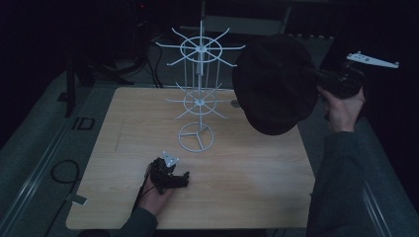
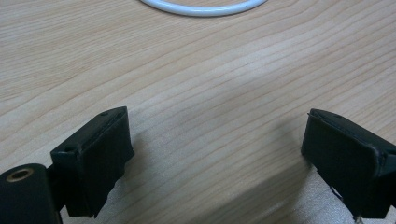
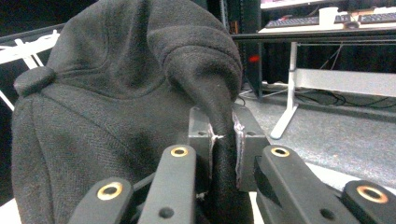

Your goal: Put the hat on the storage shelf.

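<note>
1. While the right hand (image 1: 344,109) is raised past the counter's (image 1: 247,187) right edge, its right gripper (image 3: 224,140) has jaws clenched on the dark cap (image 1: 274,84), apparently at its brim.
2. Beside the white wire rack (image 1: 198,94), the cap hangs in the air.
3. Low on the counter, the left gripper (image 1: 170,175) rests with jaws released.

I'm holding a dark cap (image 1: 274,84) up in the right gripper (image 1: 320,75), hanging it in the air just right of the white wire rack (image 1: 199,94) standing on the wooden table (image 1: 247,182). My left gripper (image 1: 182,177) is resting low on the table, near the rack's ring base.
</note>
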A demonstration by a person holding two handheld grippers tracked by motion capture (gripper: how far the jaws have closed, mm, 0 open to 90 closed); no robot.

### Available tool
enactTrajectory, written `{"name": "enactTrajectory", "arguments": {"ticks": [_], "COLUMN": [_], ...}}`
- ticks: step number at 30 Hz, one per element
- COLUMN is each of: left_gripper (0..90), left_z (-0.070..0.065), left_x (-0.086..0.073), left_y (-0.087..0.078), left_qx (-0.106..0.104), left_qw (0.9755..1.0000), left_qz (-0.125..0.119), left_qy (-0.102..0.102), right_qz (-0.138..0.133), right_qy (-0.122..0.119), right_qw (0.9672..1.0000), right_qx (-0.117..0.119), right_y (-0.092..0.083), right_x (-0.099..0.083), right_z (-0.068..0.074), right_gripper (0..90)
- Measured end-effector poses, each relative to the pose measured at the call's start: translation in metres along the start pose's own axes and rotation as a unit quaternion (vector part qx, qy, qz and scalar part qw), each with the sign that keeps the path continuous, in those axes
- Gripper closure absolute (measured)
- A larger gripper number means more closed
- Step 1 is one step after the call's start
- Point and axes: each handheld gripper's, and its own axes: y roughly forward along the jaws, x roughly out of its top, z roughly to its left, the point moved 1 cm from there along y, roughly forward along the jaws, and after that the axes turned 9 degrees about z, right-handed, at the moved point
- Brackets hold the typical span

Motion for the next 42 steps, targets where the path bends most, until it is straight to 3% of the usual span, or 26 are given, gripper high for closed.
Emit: {"name": "enactTrajectory", "arguments": {"ticks": [19,32,42], "left_gripper": [8.9,8.9,8.9], "left_z": [0.0,0.0,0.0], "left_x": [0.0,0.0,0.0], "left_y": [0.0,0.0,0.0], "left_qx": [0.0,0.0,-0.001], "left_qw": [1.0,1.0,1.0], "left_qz": [0.0,0.0,0.0], "left_qy": [0.0,0.0,-0.001], "right_qz": [-0.028,-0.056,-0.062], "right_qy": [-0.02,-0.027,-0.032], "right_qw": [0.9986,0.9959,0.9935], "right_qx": [0.04,0.066,0.09], "right_y": [-0.011,-0.021,-0.015], "right_x": [0.005,0.008,0.012], "right_z": [-0.002,-0.001,0.006], "right_gripper": [80.5,80.4,80.3]}}
